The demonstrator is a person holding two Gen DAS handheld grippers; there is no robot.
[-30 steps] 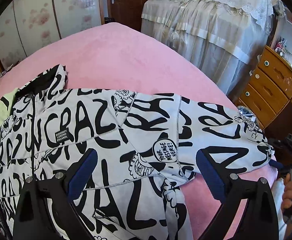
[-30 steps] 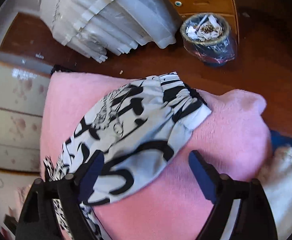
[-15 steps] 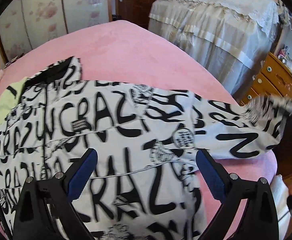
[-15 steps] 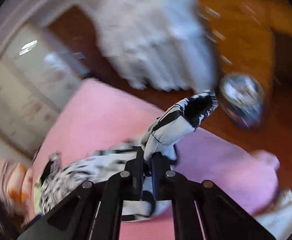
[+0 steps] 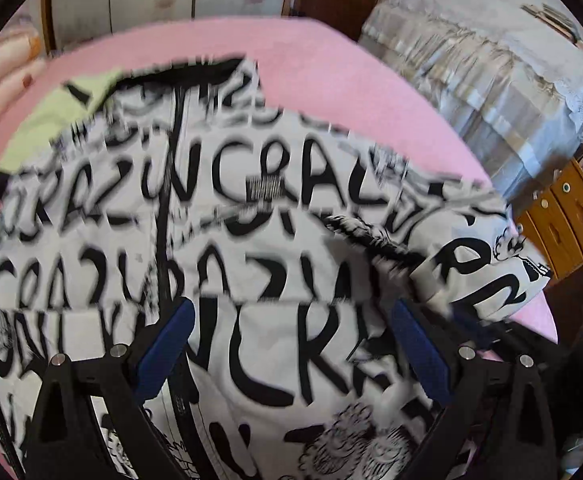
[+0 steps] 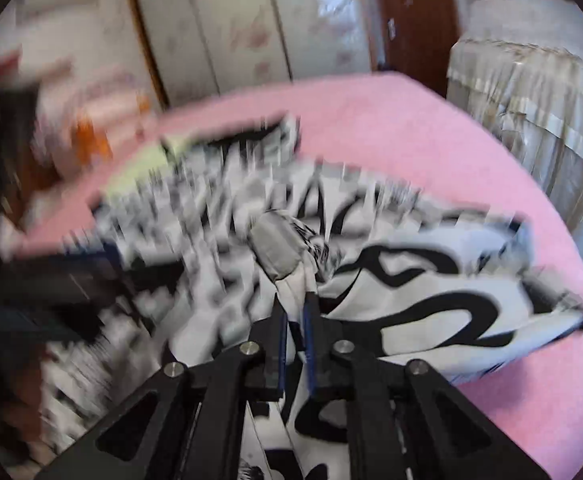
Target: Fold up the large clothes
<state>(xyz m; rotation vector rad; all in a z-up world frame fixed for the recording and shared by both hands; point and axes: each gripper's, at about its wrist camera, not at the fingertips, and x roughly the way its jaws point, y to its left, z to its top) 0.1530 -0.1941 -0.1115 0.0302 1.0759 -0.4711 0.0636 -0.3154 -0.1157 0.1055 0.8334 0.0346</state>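
Right tongs [image 6: 294,312] clamped on jacket [image 5: 275,240] sleeve cuff; left tongs [image 5: 291,344] gaping above jacket body; fabric soft, floppy, light; grip hems.

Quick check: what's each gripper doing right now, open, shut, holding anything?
Left gripper: open, holding nothing, above the jacket.
Right gripper: shut on the jacket's sleeve.

Both wrist cameras look steeply down, close over the printed jacket [image 5: 251,208] on the pink bed [image 6: 411,128], facing the wardrobe [image 6: 219,24].
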